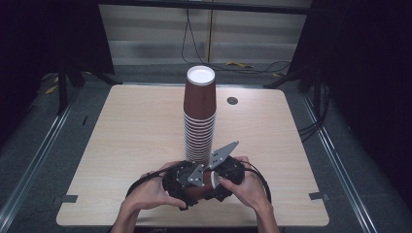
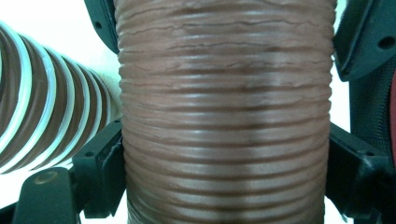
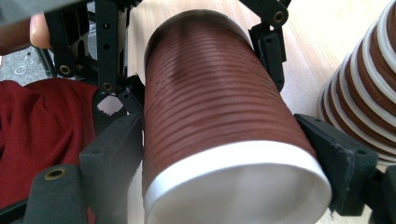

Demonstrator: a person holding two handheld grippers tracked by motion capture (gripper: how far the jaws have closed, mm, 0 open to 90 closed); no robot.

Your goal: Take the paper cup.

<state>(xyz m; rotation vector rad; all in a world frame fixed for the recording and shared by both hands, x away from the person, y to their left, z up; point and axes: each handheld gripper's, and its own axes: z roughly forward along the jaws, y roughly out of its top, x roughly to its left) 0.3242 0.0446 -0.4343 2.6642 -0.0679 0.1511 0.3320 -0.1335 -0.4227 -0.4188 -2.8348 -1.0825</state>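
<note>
Brown ribbed paper cup [image 1: 203,187] held lying on its side, low over the near edge of the desk [image 1: 131,136], just in front of the tall stack of cups [image 1: 199,119]. Clamped from both sides at once: left hand-held gripper [image 2: 224,154] closed on the ribbed wall near the bottom end, right hand-held gripper [image 3: 229,154] closed on the wall just behind the white rim [image 3: 233,163]. Both pairs of jaws pressing on the paper; in the right gripper view the other gripper's jaws visible farther along the same cup.

Possible troubles from here, as a judgement:

- Crushing. Thin paper wall, two grips on it. Too much squeeze, and especially near the open rim, could dent the cup into an oval, and then no clean fit over the stack.
- Twisting or tearing. Pulling the two hands in different directions while both are clamped could wrinkle the wall or tear the rim.
- Dropping. Releasing one side before the other grip is secure could let the smooth cup tip out and roll on the desk.
- Knocking the stack. Very tall, narrow and just beside the hands; a small bump from a gripper or a forearm [image 1: 265,213] when lifting could topple it.
- Misalignment when placing on top: a tilted cup could catch on the upper one and push the whole stack sideways.
</note>
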